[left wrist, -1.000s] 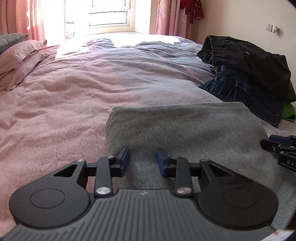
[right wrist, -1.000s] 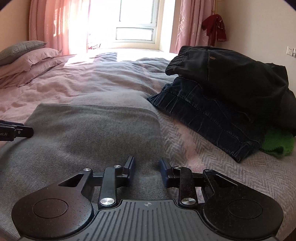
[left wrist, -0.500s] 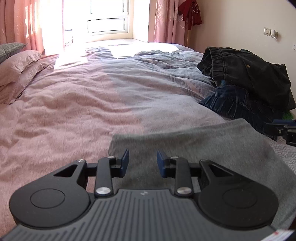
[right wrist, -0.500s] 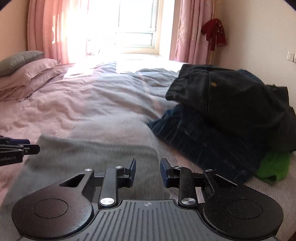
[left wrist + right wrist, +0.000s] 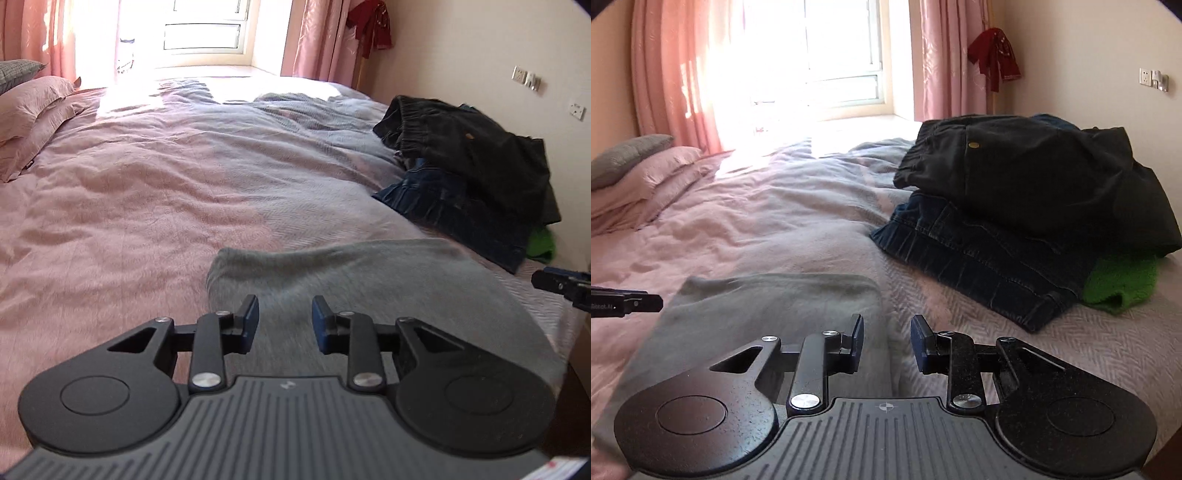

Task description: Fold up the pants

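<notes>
Both grippers have risen off the grey pants [image 5: 369, 288] since a second ago, and both views now look down on them from higher up. The pants lie folded into a flat block on the near right part of the bed cover [image 5: 184, 184]. Their far edge is a soft rounded fold, and their far left corner sits just beyond the left gripper [image 5: 284, 314]. In the right wrist view the pants' right edge runs under the left finger of the right gripper [image 5: 886, 328].

Each gripper is released: the pads stand a little apart with only cloth showing beyond the gap and nothing pinched. The other tool's tip shows at the frame edge in each view, so the two are well apart across the pants.

To the left and far side, the pink and grey cover is bare and rumpled all the way to the pillows [image 5: 33, 107] at far left and the sunlit window [image 5: 842, 55]. On the right, a pile sits near the wall: a black garment [image 5: 1034, 170] on top of blue jeans [image 5: 979, 258], with a green cloth [image 5: 1123, 280] peeking out at its near right. A strip of bare cover separates the jeans' near hem from the pants.
</notes>
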Demonstrator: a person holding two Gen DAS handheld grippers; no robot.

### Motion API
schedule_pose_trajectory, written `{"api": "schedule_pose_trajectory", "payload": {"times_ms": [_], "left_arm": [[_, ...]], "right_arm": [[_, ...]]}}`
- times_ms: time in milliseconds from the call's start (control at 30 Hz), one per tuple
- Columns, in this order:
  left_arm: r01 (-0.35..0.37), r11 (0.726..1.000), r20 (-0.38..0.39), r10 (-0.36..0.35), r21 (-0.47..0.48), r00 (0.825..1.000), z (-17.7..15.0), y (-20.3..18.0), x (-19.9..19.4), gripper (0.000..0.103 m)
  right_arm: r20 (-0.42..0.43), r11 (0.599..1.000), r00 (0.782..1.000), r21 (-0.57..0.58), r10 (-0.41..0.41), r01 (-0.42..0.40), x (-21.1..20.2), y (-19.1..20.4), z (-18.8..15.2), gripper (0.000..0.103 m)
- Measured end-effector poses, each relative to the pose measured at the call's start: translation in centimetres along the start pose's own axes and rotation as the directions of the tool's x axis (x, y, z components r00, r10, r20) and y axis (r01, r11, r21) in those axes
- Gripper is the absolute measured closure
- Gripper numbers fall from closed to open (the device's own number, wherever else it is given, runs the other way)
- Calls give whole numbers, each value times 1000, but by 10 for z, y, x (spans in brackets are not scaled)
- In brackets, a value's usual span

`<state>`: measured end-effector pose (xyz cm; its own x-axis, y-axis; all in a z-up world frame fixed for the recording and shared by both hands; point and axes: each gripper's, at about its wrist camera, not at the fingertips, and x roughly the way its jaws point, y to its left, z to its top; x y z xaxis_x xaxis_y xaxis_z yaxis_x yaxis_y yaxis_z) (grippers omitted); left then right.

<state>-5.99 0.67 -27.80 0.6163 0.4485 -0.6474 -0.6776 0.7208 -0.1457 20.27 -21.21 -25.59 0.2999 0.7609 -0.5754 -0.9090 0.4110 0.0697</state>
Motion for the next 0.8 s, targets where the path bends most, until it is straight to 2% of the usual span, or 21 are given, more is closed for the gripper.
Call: {"api": "schedule_pose_trajectory", "payload": {"times_ms": [133,200,267,333,433,500,533,567,633,800], "left_arm": [[27,999,6,-27,33,1000,-46,-24,-56,78],[-4,999,-23,5,53,1000,-68,-38,-61,78],[-27,998,-80,32,63,996,-85,-45,-51,77],[-63,995,-86,70,83,994,-95,-53,-47,78],[-95,992,-77,101,81,992,-96,-62,-64,78],[-81,994,-73,86,71,994,-96,-66,-79,76],[-84,994,-81,89,69,993,-97,-69,-86,75],[-87,994,-86,92,67,992,-99,-72,-93,74],[-95,993,-103,101,67,990,-105,-76,-105,70],[-116,990,-145,127,84,981,-124,-83,-125,64]], "right_arm": [[-18,999,1000,-47,23,-24,-47,15,-39,77],[-81,999,996,-39,27,-30,-42,21,-58,77],[-126,998,992,-64,-13,5,-24,27,-73,77],[-160,996,985,-71,-56,45,-12,30,-78,77],[-128,998,990,-14,-57,56,-30,32,-75,76],[-117,999,993,26,-27,30,-49,33,-78,68],[-117,999,993,46,0,5,-58,33,-80,55],[-113,998,993,57,26,-20,-65,34,-82,47],[-109,996,992,69,63,-55,-77,38,-85,44],[-119,995,990,74,78,-70,-97,51,-97,43]]}}
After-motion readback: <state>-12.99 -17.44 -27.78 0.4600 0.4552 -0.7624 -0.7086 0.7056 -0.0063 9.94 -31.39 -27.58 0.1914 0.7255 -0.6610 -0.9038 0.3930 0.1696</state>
